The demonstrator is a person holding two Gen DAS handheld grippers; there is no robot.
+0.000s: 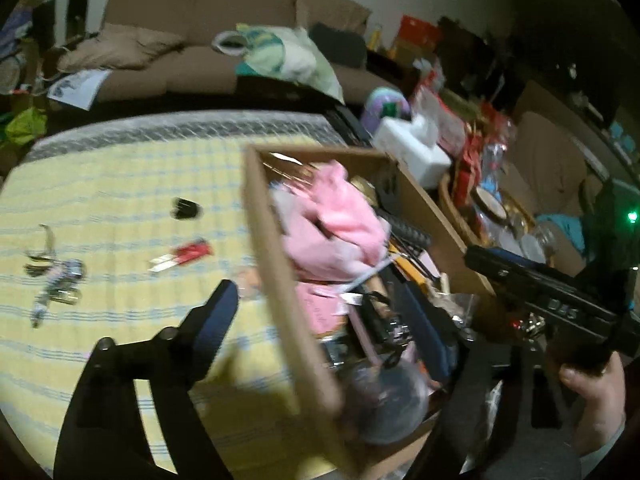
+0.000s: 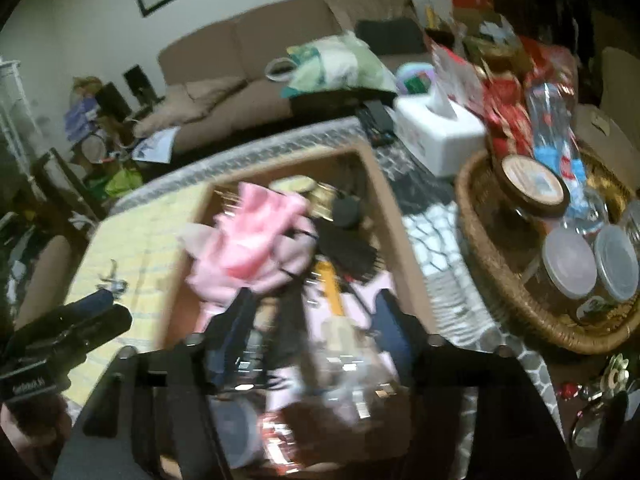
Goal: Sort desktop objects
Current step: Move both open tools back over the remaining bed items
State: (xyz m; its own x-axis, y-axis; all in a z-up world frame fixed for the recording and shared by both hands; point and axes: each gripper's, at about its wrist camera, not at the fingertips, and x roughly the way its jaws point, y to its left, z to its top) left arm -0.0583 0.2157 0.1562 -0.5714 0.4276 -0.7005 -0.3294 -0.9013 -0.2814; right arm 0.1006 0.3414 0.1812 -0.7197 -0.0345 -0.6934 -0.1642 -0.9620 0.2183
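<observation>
An open cardboard box (image 1: 276, 264) on the yellow checked tablecloth (image 1: 120, 184) is crammed with a pink cloth (image 1: 340, 216), a yellow stick and dark odds and ends. My left gripper (image 1: 320, 300) is open. It straddles the box's left wall, one finger (image 1: 216, 320) outside and the other over the contents, and neither pad presses on anything. My right gripper (image 2: 314, 304) hangs open above the box (image 2: 400, 216) and its pink cloth (image 2: 256, 232), holding nothing. On the cloth lie a black clip (image 1: 186, 208), a red-and-white item (image 1: 184, 256) and a key bunch (image 1: 56, 284).
A white tissue box (image 2: 436, 128) stands behind the cardboard box. To the right is a wicker basket (image 2: 492, 272) with lidded jars and red packets. Beyond the table is a brown sofa (image 1: 192, 12) with a bag on it. A hand (image 1: 592, 384) holds the right gripper's body.
</observation>
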